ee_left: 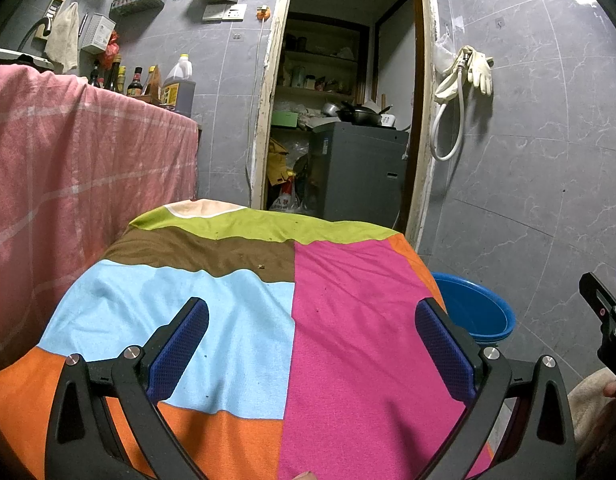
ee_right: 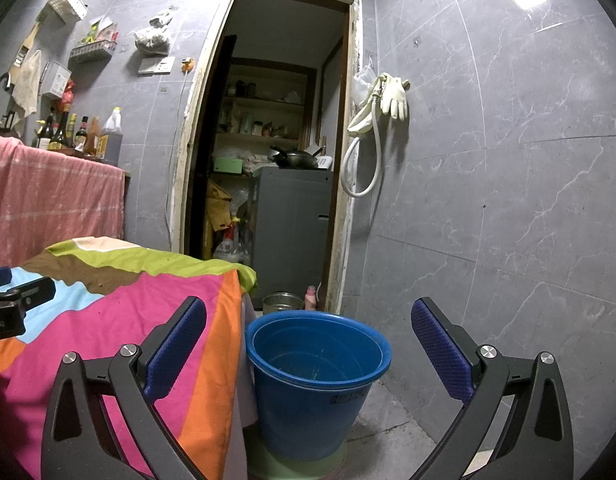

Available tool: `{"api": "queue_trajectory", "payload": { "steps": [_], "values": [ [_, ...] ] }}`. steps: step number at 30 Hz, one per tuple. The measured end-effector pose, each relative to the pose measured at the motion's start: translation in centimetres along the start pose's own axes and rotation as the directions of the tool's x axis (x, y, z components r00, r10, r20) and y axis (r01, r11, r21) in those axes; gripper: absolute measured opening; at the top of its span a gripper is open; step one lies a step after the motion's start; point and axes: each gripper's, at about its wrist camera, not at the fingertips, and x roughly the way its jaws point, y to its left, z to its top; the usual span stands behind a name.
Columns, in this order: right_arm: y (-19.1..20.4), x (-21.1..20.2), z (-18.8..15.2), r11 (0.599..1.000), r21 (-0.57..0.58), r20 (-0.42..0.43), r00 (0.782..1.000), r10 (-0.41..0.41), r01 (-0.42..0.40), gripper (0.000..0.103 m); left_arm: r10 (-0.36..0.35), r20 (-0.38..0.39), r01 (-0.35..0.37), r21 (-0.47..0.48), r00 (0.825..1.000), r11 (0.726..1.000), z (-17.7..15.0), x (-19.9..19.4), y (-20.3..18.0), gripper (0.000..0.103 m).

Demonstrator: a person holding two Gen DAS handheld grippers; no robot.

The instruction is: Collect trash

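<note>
**Both grippers spread wide, nothing held; bucket sits off the table's right edge**

At far left hangs a pink checked cloth (ee_left: 80, 152), soft and creased, with dark sauce bottles (ee_left: 136, 80) lined along its top. Beside it stands the table, covered by a patchwork cloth (ee_left: 236, 320) of flat colour blocks: orange, pale blue, brown, lime, magenta. The fabric is matte and lightly wrinkled, with small crumbs (ee_left: 261, 267) on the brown band. The left gripper (ee_left: 312, 344) hangs over this cloth, its blue textured pads (ee_left: 176, 350) far apart and gripping nothing.

The cloth's orange right edge drops straight down, and just beside it stands the blue plastic bucket (ee_right: 308, 380), round, smooth-walled, tapering downward, its mouth open upward. The right gripper (ee_right: 308, 354) hovers in front of it, jaws fully apart and empty, the bucket framed between the pads (ee_right: 442, 354). Behind, a small metal pot (ee_right: 283, 302) sits on the floor by the doorway (ee_right: 268, 140). To the right, bare grey marbled tile wall (ee_right: 508, 200) and open floor.
</note>
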Motion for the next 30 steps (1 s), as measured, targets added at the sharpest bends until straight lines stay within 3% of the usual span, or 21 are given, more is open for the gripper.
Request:
{"api": "queue_trajectory", "payload": {
  "steps": [30],
  "values": [
    [0.17,-0.12,-0.04,1.0,0.003,-0.004,1.0,-0.002,0.002,0.103,0.002,0.001,-0.002,0.0,1.0,1.0,0.02,-0.02,-0.12,0.101]
  ]
}}
